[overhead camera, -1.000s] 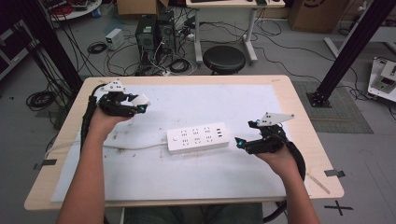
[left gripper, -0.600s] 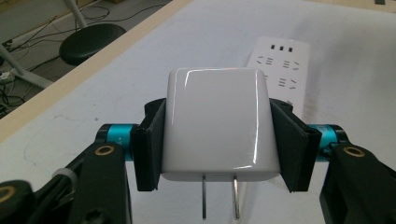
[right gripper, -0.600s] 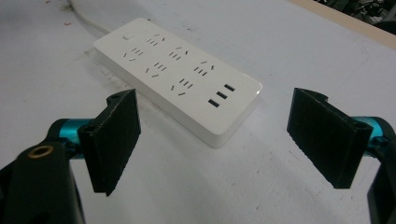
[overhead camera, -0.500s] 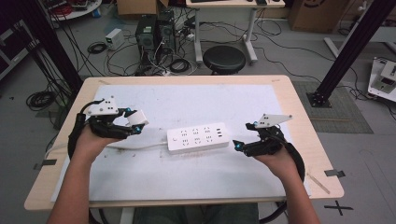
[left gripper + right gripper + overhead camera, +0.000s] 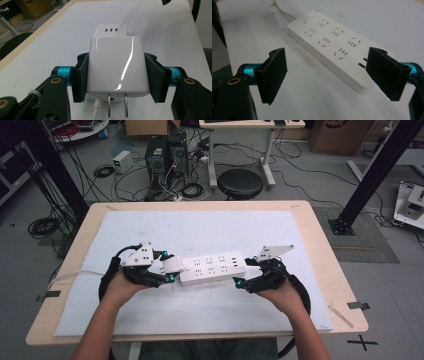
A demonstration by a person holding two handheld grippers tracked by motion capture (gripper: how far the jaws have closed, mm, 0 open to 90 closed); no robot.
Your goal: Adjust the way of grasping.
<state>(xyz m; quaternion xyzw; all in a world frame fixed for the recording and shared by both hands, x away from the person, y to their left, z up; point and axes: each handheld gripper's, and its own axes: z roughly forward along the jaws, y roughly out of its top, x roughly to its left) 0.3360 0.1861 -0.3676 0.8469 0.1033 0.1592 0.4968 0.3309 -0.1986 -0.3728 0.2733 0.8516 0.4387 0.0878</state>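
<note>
White charger [image 5: 116, 66] — clamped, strip [image 5: 212, 268] alongside

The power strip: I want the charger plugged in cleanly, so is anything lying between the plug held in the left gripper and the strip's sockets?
Nothing visible does. The left gripper holds the white charger at the near end of the power strip, with no object between them. The strip's sockets are all free, and the right gripper is open at the far end, beside the strip.

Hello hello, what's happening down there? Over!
Left hand-held gripper shut on white charger, prongs bare. Right hand-held gripper open beside power strip. Nothing blocking the sockets.
</note>
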